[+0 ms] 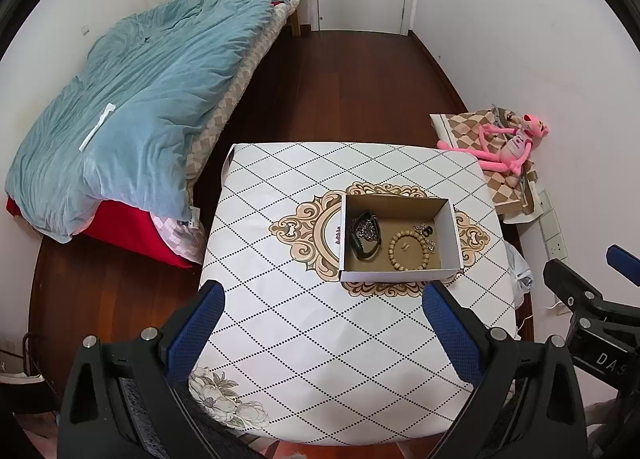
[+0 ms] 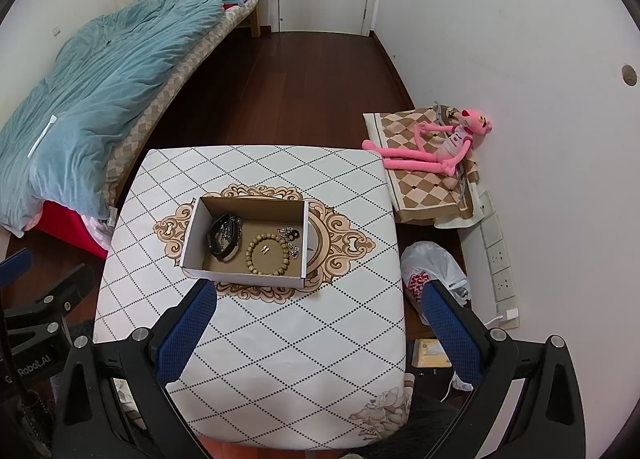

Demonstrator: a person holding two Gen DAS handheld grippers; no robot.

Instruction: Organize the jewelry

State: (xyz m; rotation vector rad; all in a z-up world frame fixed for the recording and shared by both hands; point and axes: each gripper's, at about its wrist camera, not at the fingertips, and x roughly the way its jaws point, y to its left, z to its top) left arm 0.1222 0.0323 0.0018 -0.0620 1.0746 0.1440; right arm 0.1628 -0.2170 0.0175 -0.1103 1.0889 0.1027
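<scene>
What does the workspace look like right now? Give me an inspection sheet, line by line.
Surface: tablecloth, diamond pattern, bare outside the box.
Job's things: cardboard box open; inside, bead bracelet, black band with chain, small silver pieces.
Clutter: nothing seen on the table.
Grippers: left gripper and right gripper open, hovering short of the box, holding nothing.
Cables: white cable by the wall sockets.
Surroundings: bed, pink plush toy, plastic bag, door.

Open white cardboard box (image 2: 245, 247) at the middle of the diamond-patterned cloth-covered bench (image 2: 280, 339), wooden bead bracelet (image 2: 267, 251) inside it, black band (image 2: 224, 239) to its left, small metal charms (image 2: 291, 241) to its right, bed with blue quilt (image 2: 92, 99) left of the bench, pink plush toy (image 2: 432, 147) on the floor to the right.
</scene>
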